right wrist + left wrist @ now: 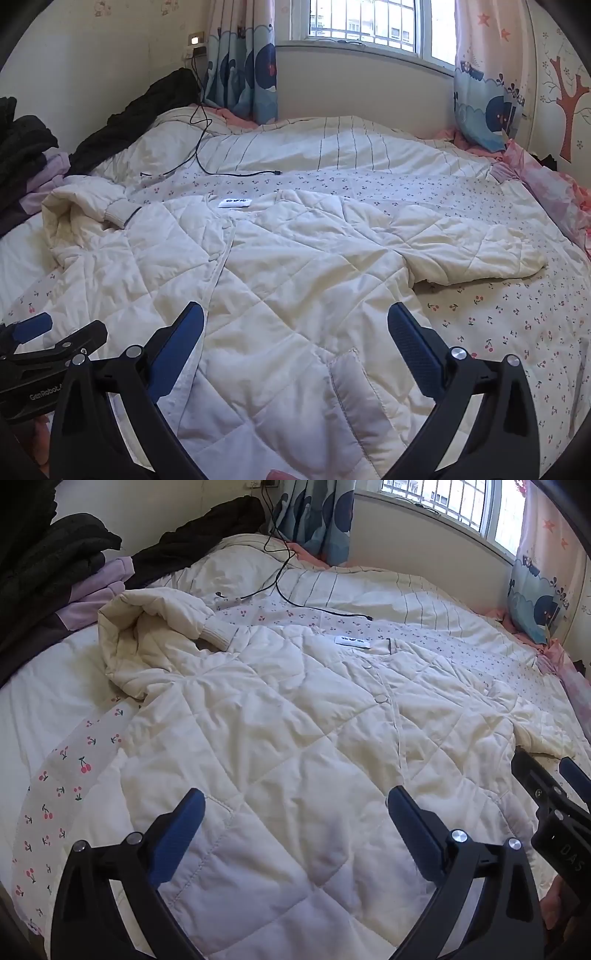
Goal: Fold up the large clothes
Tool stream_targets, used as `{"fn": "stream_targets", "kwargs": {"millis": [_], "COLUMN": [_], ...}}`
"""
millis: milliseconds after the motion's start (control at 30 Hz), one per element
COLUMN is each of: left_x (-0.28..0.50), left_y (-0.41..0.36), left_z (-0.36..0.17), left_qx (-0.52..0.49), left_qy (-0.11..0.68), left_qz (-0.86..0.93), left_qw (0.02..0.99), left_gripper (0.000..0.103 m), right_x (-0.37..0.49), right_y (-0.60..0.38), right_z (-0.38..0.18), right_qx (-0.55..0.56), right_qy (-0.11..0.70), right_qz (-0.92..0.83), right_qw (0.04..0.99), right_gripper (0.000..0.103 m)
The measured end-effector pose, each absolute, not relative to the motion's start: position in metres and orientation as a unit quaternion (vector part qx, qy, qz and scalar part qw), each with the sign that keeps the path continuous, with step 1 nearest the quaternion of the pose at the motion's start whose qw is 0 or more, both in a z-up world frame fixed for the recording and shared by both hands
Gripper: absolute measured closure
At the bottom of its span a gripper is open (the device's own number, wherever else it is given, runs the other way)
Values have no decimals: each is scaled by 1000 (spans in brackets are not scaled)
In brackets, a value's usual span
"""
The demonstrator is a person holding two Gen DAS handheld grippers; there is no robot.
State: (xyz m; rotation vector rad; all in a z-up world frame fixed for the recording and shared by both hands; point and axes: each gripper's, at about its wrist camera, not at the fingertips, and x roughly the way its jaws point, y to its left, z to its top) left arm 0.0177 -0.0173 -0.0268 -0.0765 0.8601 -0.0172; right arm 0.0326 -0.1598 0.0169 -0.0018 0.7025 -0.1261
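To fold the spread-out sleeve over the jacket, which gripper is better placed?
Probably the right gripper. It is open, and the spread-out sleeve lies on its side of the jacket. The left gripper, also open, sits nearer the other, bunched sleeve.

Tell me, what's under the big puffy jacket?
The jacket lies on a cherry-print sheet, which shows around its edges on both sides. What sits beneath the middle of the jacket is covered, so I can't tell.
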Motion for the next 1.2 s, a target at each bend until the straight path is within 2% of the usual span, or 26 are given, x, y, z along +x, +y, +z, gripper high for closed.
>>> {"fn": "stream_targets", "kwargs": {"millis": [1200], "left_x": [16], "left_y": [-26], "left_z": [-30], "left_qx": [-34], "left_qy": [422], "left_qz": [-20], "left_qw": [906], "left_gripper": [7], "right_x": [30], "right_y": [-160], "right_z": [17], "right_qx": [-6], "right_qy": [347], "right_qz": [-58], "right_qw": [936], "right_gripper": [7]}}
